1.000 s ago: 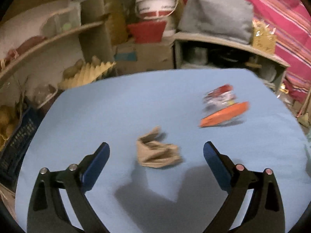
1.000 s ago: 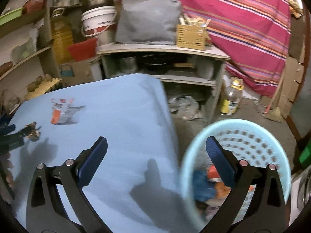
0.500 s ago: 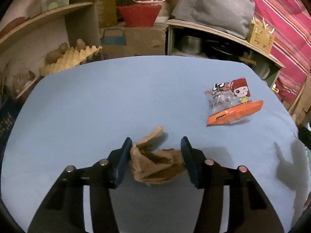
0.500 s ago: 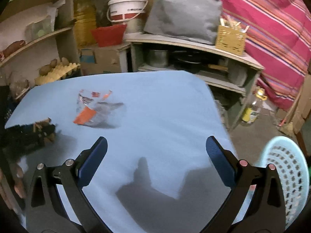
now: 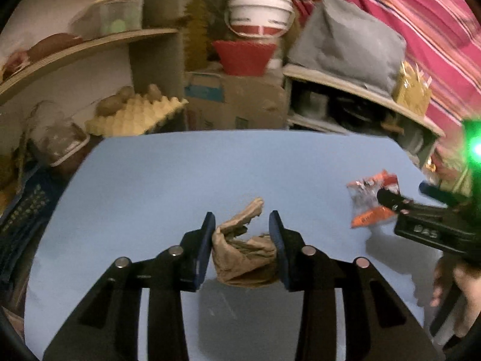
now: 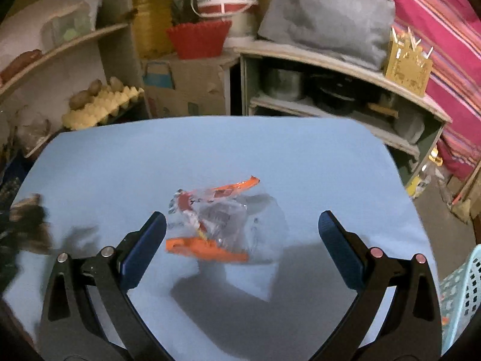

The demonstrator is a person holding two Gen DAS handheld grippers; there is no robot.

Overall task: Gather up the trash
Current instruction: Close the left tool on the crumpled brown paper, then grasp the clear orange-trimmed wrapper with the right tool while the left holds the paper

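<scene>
Two pieces of trash lie within my reach on the blue bench [image 6: 300, 150]. My left gripper [image 5: 242, 240] has its fingers [image 5: 204, 249] pinching the crumpled brown paper [image 5: 243, 255], one pad against each side of the wad (a loose flap of the paper sticks up past the fingertips). The paper sits near the middle of the bench in the left wrist view.

My right gripper [image 6: 242, 246] has its fingers [image 6: 144, 249] spread wide around the clear plastic wrapper [image 6: 216, 222], which has orange edges and printed red marks. The wrapper sits between the pads, nearer the left-hand one; I cannot tell whether that pad touches it. In the left wrist view the same wrapper [image 5: 371, 201] lies to the right of the paper, well apart from it, with the right gripper [image 5: 402, 198] reaching over it.

A pale blue perforated basket [image 6: 460, 297] shows at the lower right edge of the right wrist view, beside the bench.
</scene>
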